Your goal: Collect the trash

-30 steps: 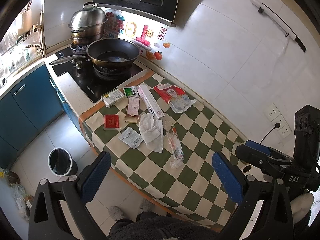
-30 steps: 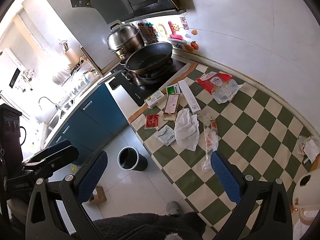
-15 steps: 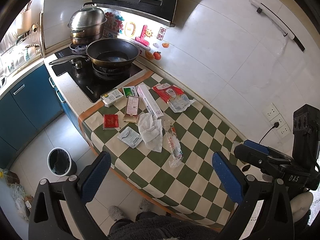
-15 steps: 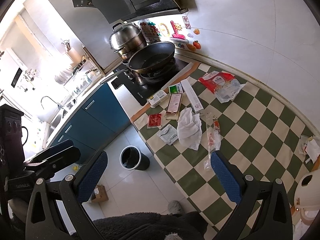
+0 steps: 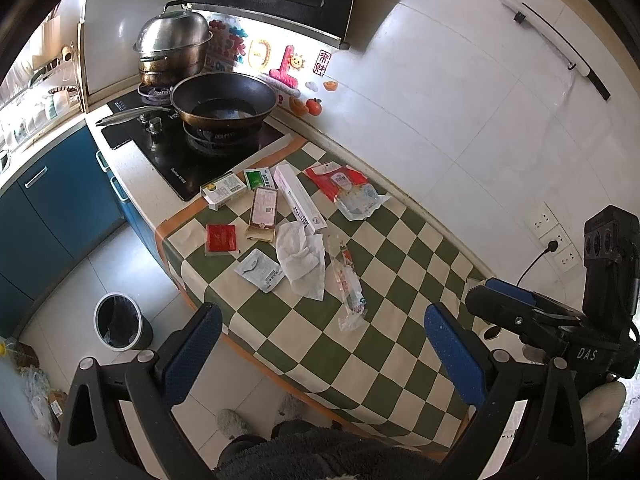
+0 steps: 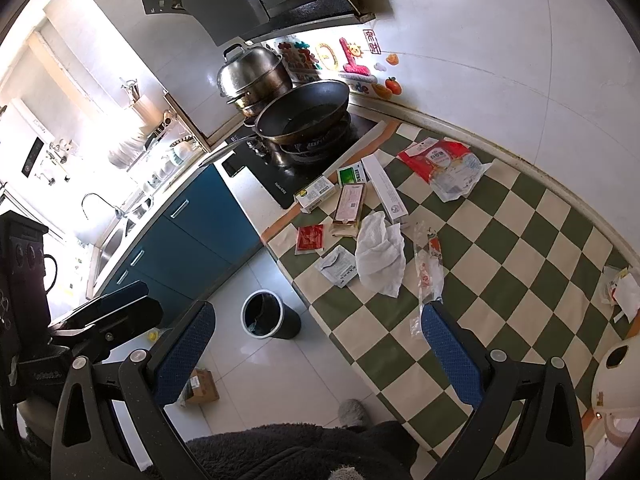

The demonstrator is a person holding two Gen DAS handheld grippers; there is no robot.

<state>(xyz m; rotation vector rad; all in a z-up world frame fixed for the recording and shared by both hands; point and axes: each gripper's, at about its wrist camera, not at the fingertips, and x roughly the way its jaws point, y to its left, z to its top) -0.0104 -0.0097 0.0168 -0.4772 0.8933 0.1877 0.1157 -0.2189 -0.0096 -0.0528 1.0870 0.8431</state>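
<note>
Trash lies on a green-and-cream checked cloth (image 5: 384, 344): a crumpled white tissue (image 5: 302, 258), a clear wrapper (image 5: 348, 288), a red sachet (image 5: 221, 238), a grey-white packet (image 5: 260, 270), a pink packet (image 5: 264, 212), a long white box (image 5: 300, 198), a small box (image 5: 223, 190) and a red-and-clear bag (image 5: 346, 190). A black trash bin (image 5: 118, 326) stands on the floor left of the counter, also in the right wrist view (image 6: 266, 314). My left gripper (image 5: 320, 344) is open and empty, high above the cloth. My right gripper (image 6: 316, 340) is open and empty, held high.
A black wok (image 5: 224, 106) and a steel pot (image 5: 174, 54) sit on the hob left of the cloth. Blue cabinets (image 5: 52, 200) run along the left. Wall sockets (image 5: 554, 236) are at right. A white appliance (image 6: 616, 376) stands at the cloth's right end.
Both grippers have drifted slightly; the trash appears a little higher in the left view and shifted right in the right view. Nothing on the cloth has moved.
</note>
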